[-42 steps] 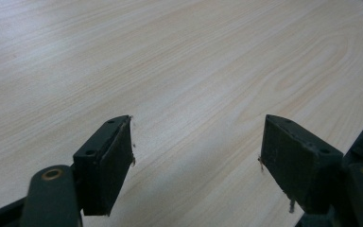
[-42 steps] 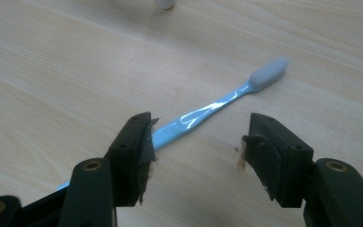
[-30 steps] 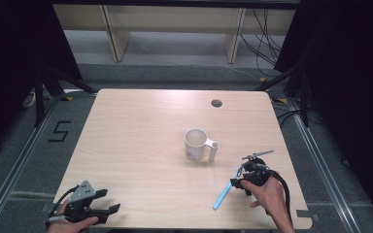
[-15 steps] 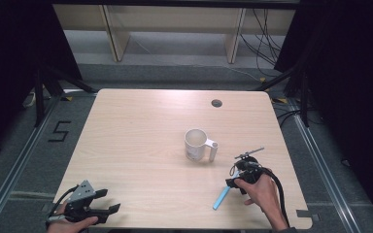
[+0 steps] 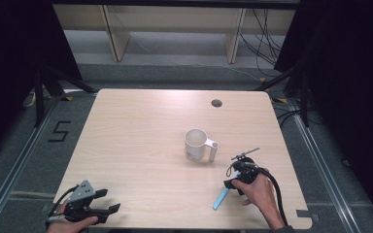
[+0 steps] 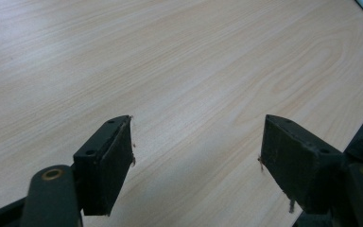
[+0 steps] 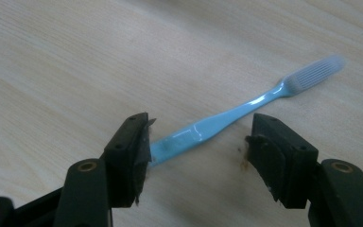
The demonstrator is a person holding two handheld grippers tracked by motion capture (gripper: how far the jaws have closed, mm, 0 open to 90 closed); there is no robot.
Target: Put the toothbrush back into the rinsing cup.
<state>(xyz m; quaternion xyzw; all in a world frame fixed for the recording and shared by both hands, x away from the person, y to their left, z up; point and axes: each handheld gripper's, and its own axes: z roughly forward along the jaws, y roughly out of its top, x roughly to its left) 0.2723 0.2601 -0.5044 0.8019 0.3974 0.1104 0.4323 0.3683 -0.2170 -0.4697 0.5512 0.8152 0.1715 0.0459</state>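
The bench (image 5: 141,145) is a pale wood-grain top with rounded corners and a small dark round hole (image 5: 216,103) near its far edge, right of the middle. A white mug (image 5: 195,144) stands upright right of the bench's middle, its handle turned toward the right edge. At the near left corner the left gripper (image 5: 110,208) rests in a hand, its jaws spread wide with bare wood between them. Near the near right corner the right gripper (image 5: 229,185) is held in the other hand, pointing down at the toothbrush (image 7: 227,118); its jaws have just been opening and now stand apart, gripping nothing, though the left pad meets the handle end while the right pad is clear of it. The toothbrush lies flat on the bench between the mug and the near edge: a slim, glossy light-blue handle running at a slant to a paler, ribbed head.
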